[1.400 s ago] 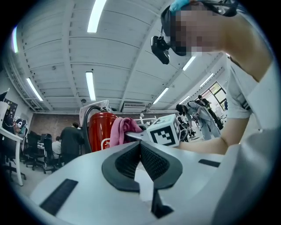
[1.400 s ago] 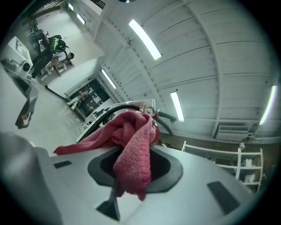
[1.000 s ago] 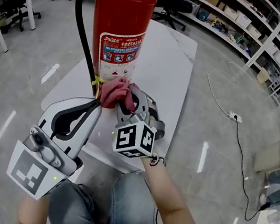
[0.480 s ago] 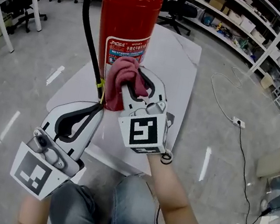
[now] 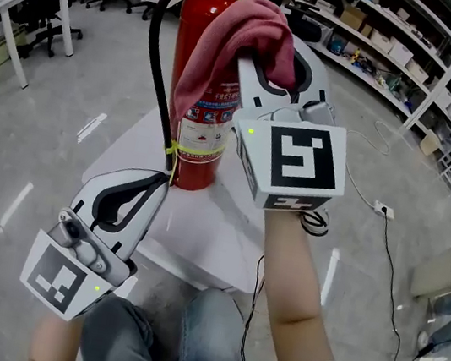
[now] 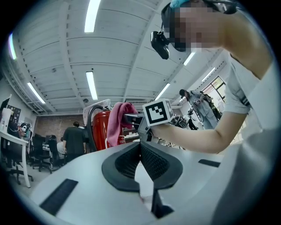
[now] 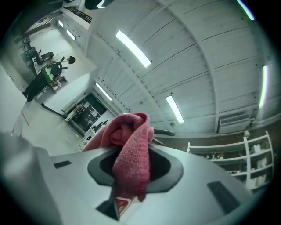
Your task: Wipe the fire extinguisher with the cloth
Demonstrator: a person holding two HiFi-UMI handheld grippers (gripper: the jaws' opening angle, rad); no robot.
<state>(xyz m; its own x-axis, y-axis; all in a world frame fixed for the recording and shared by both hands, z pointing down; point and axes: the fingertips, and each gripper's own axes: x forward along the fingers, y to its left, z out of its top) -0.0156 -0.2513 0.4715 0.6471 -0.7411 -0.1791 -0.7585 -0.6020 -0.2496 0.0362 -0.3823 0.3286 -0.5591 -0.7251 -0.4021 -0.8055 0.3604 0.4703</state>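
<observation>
A red fire extinguisher (image 5: 195,119) with a black hose (image 5: 161,62) stands upright on a white table (image 5: 226,227). My right gripper (image 5: 260,53) is shut on a pink-red cloth (image 5: 231,35), held high against the cylinder's upper right side, near the valve. In the right gripper view the cloth (image 7: 131,154) fills the space between the jaws and hangs over them. My left gripper (image 5: 162,178) sits low at the left, shut with nothing in it, its tip close to the hose near the cylinder's base. The left gripper view shows the extinguisher (image 6: 100,132) and the cloth (image 6: 117,123) beyond the left gripper (image 6: 140,147).
Storage shelves (image 5: 404,34) line the back right. A power strip with its cable (image 5: 379,211) lies on the floor to the right. A desk (image 5: 15,3) and office chairs stand at the far left. The person's knees (image 5: 157,335) are at the table's near edge.
The right gripper has gone up along the extinguisher with the cloth, from the base to the top. The left gripper has hardly moved.
</observation>
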